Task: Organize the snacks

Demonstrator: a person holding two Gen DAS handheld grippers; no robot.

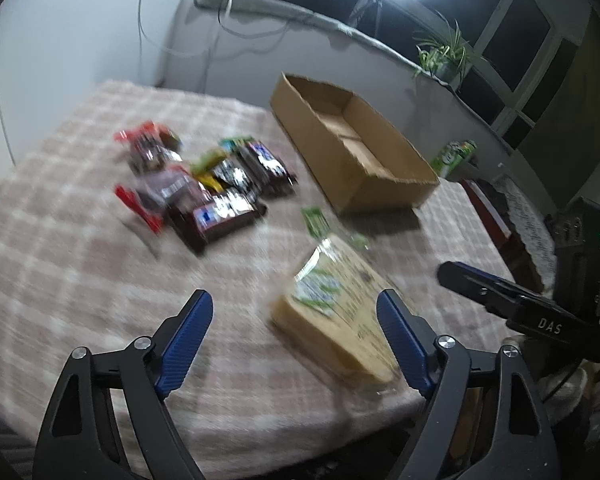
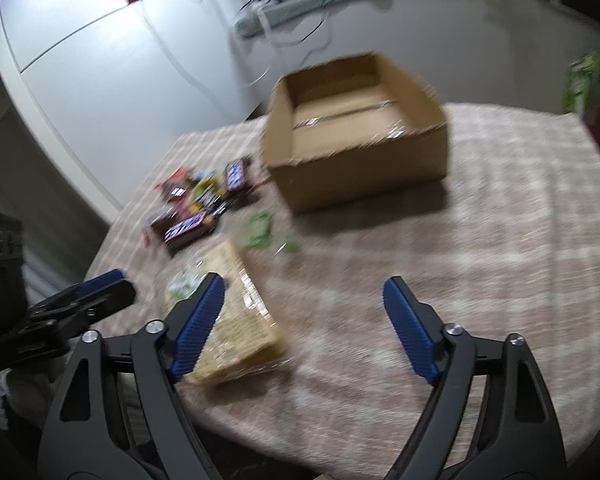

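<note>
A checked tablecloth (image 2: 480,240) fills the middle of both views, its near edge curving along the bottom and its broad right half bare in the right wrist view, with the open cardboard box (image 2: 356,136) at upper centre near the far edge by the wall. The heap of candy bars (image 1: 204,184) lies at centre left beside the box, and a flat tan packet (image 1: 336,300), maybe crackers given the blur, sits at lower centre close to the near edge with small green wrappers (image 2: 260,232) between it and the box. Both the left gripper (image 1: 296,336) and the right gripper (image 2: 304,324) hang over the near edge with jaws spread wide, holding nothing.
</note>
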